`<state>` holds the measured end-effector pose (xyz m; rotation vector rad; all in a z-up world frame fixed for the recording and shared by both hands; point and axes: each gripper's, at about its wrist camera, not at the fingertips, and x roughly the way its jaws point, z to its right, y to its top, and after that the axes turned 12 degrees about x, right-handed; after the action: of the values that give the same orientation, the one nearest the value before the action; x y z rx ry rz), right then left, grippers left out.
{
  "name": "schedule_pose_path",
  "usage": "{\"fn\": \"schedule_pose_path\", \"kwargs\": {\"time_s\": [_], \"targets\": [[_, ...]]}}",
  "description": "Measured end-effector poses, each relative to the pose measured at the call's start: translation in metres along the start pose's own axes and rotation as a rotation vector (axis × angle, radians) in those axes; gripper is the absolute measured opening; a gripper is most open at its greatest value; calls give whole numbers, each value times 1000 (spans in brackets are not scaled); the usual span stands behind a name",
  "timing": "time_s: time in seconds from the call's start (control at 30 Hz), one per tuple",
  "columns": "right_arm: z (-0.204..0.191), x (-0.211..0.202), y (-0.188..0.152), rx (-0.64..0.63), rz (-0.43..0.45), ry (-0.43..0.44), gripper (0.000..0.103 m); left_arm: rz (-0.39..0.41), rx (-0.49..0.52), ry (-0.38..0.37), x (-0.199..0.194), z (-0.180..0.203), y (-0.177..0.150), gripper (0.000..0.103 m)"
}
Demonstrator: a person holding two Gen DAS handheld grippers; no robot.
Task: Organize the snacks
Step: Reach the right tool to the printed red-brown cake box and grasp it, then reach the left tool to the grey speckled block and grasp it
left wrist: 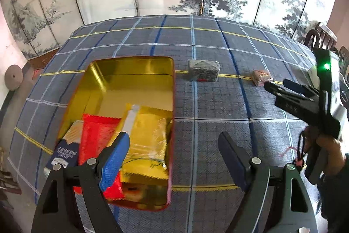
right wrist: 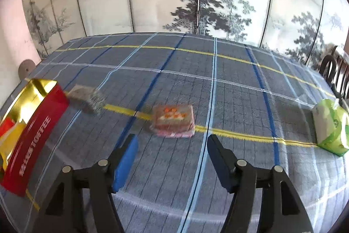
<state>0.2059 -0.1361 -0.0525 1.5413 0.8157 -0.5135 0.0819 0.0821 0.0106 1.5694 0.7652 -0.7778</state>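
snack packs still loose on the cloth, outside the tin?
3. A grey pack lies nearest the tin, a pink-orange pack mid-table ahead of the right tool, and a green pack far right. Others may be out of view.

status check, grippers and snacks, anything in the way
Left gripper and right gripper open, empty. Pink snack pack ahead of right, outside tin. Path clear.

tin (right wrist: 32, 123): being cut off at the left edge, left of the right gripper (right wrist: 172, 158)
grey packet (right wrist: 87, 99): blurring, print unreadable
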Motion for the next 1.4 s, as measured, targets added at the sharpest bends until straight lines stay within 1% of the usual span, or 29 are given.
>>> {"fn": "schedule_pose_path", "kwargs": {"time_s": [0.17, 0.33, 0.5, 0.6, 0.67, 0.9, 1.0, 1.23, 1.4], "targets": [[-1, 21, 11, -9, -11, -15, 67, -4, 20, 0, 7, 9, 9, 80], [-2, 39, 12, -19, -34, -19, 67, 0, 45, 3, 15, 20, 19, 80], [0, 43, 13, -4, -45, -13, 67, 4, 56, 8, 24, 27, 27, 80], [0, 45, 12, -4, -60, -8, 63, 2, 63, 11, 30, 33, 32, 80], [1, 44, 12, -4, -60, -4, 53, 6, 69, 10, 33, 36, 34, 80], [2, 40, 8, -8, -58, -7, 51, 5, 90, 16, 46, 46, 40, 80], [7, 36, 4, -6, -57, -15, 51, 8, 80, -1, 52, 47, 42, 80], [36, 23, -4, 35, -49, -56, 51, 19, 77, -18, 59, 48, 49, 80], [54, 15, -8, 61, -43, -89, 50, 22, 94, -29, 64, 51, 55, 80]]}}
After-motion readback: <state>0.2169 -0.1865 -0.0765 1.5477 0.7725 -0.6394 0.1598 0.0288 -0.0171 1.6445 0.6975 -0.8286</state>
